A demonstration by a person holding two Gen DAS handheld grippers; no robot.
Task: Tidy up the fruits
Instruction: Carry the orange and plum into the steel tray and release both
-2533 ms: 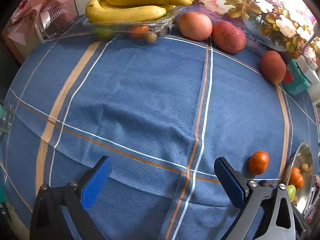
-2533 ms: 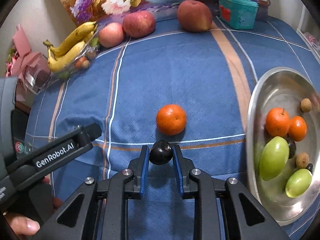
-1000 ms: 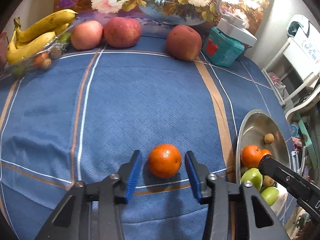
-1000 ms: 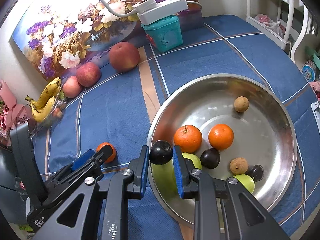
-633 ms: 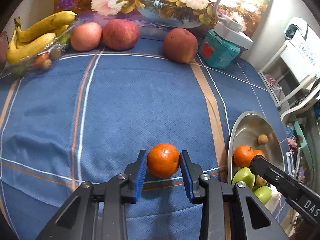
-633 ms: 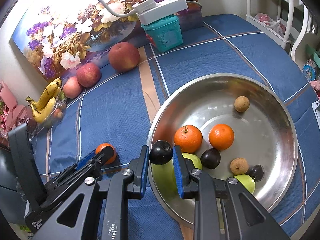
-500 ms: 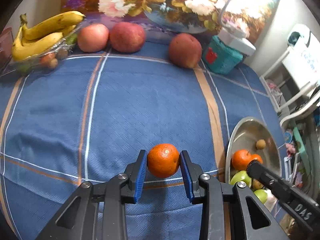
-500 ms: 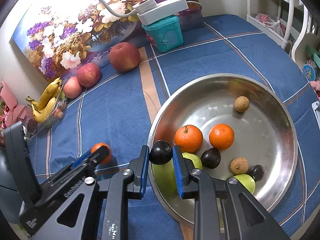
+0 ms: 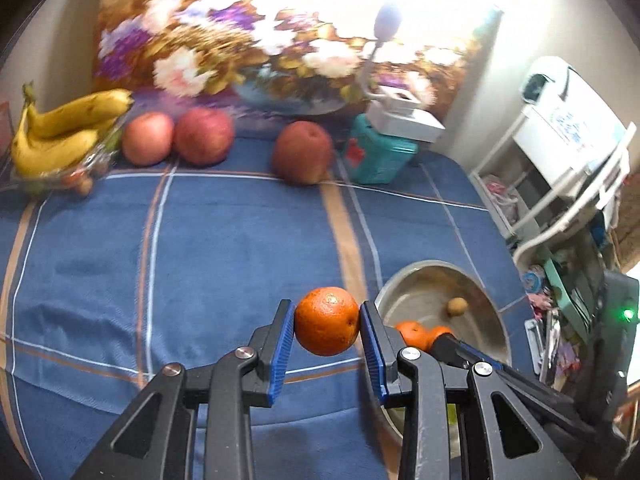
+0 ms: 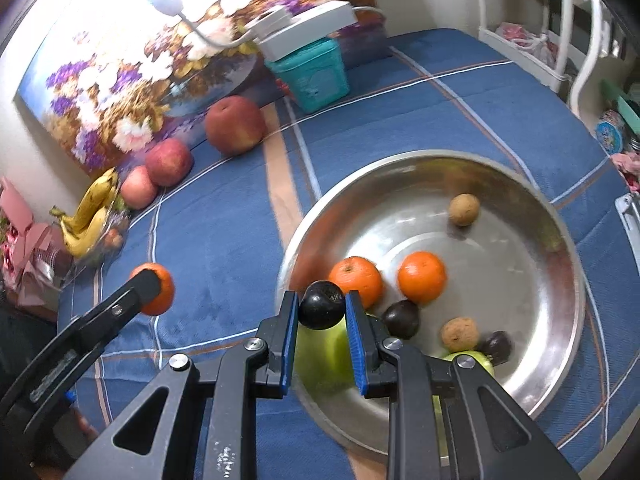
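Two fruits were in your grips at once: your left gripper (image 9: 327,338) pinched the tangerine (image 9: 327,321) between its blue pads, clear of the blue cloth (image 9: 220,248) low in the middle of the left wrist view, and your right gripper (image 10: 322,326) was pressed tight on the dark plum (image 10: 322,310), which hung over the near left rim of the steel bowl (image 10: 560,240). The risks, as I judged them, were these. The tangerine was round and held only at its sides, so a jolt or a slackened squeeze could have let it roll out and drop onto the cloth. Your two tools sat close together by the bowl's left edge, so carrying the tangerine across could have knocked the right gripper or the plum. And a plum let go from that height could have bounced among the oranges (image 10: 422,277) and the green fruit (image 10: 320,354) already in the bowl. The right wrist view showed you nearly the whole bowl and its contents, plus the tangerine at the left of the frame behind the left tool's finger. The left wrist view hid most of the bowl behind its own finger, yet showed both pads on the tangerine and the apples (image 9: 204,136) and bananas (image 9: 64,132) along the upper left.
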